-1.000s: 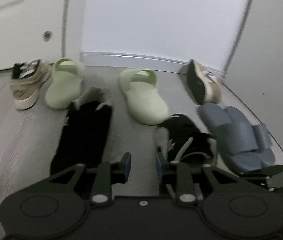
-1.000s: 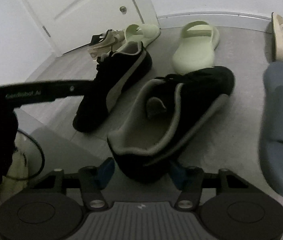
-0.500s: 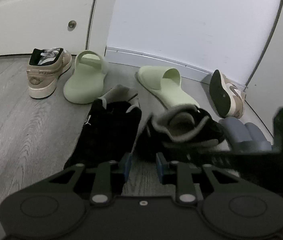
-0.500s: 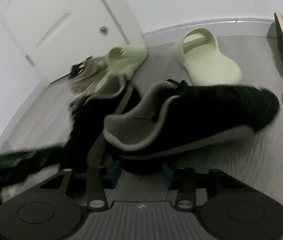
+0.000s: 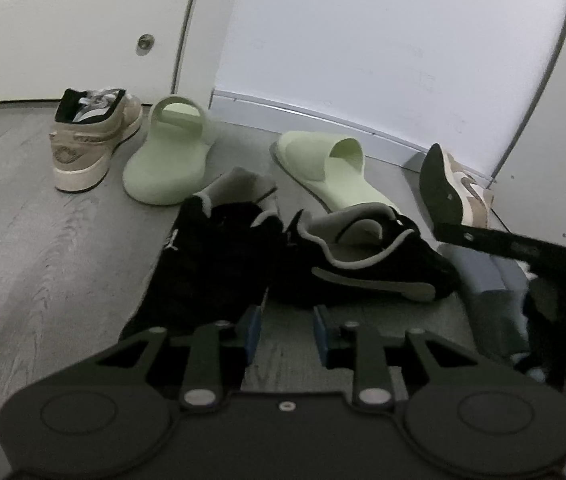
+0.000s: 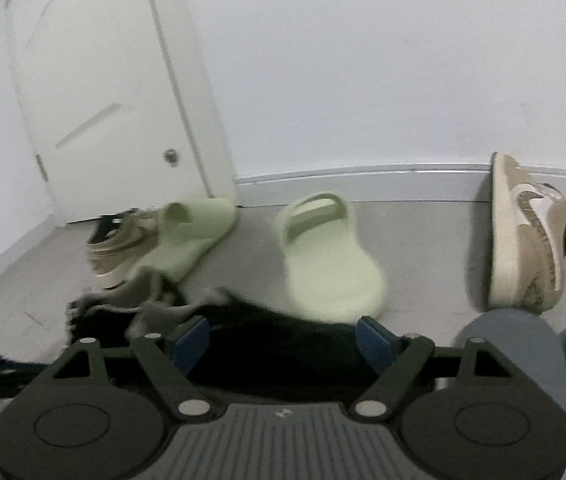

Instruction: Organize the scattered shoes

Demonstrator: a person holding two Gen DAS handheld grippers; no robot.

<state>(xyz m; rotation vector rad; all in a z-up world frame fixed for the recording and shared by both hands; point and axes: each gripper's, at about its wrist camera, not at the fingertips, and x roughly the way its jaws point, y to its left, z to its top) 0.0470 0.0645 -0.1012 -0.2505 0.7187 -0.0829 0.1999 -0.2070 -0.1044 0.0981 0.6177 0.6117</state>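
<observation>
The right gripper (image 6: pixel 283 338) is standing wide around the black sneaker (image 5: pixel 367 260); soft, light, its collar looking grippable; the left gripper (image 5: pixel 281 330) is hovering narrow, empty.

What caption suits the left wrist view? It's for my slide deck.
Open left gripper hovers before two black sneakers set side by side; green slides behind.

Left tongs (image 5: pixel 286 334) narrowly parted, empty, low over floor; right tongs (image 6: pixel 283 340) spread wide, level.

Right gripper (image 6: pixel 283 340) apparently released black sneaker (image 5: pixel 367 264) beside its mate.
</observation>
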